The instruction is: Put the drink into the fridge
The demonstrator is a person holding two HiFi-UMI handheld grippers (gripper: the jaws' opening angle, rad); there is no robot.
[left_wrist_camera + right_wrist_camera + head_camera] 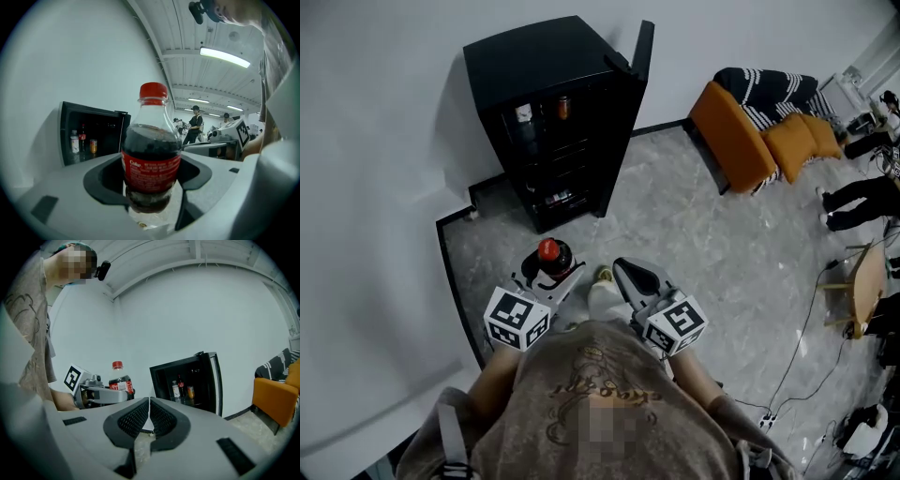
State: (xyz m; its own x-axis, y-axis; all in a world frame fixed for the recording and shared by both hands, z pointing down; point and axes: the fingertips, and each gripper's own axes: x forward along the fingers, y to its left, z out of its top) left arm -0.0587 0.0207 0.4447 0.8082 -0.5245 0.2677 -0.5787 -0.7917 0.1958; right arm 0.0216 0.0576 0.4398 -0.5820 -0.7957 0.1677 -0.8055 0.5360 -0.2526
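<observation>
A cola bottle (151, 154) with a red cap and red label stands upright between the jaws of my left gripper (152, 185), which is shut on its lower body. From the head view the bottle (551, 260) shows in front of me, in the left gripper (546, 277). The right gripper view catches the same bottle (120, 382) at left. My right gripper (635, 279) is beside it, its jaws shut with nothing between them; its tips (149, 416) meet. The black fridge (558, 117) stands ahead with its door (639, 52) open, and several drinks (183, 391) stand on a shelf inside.
An orange armchair (750, 127) with a striped cushion stands at the right by the wall. People and desks show at the far right (862, 197). Cables (806, 347) trail over the grey marble floor (694, 234). A white wall (384, 169) runs along the left.
</observation>
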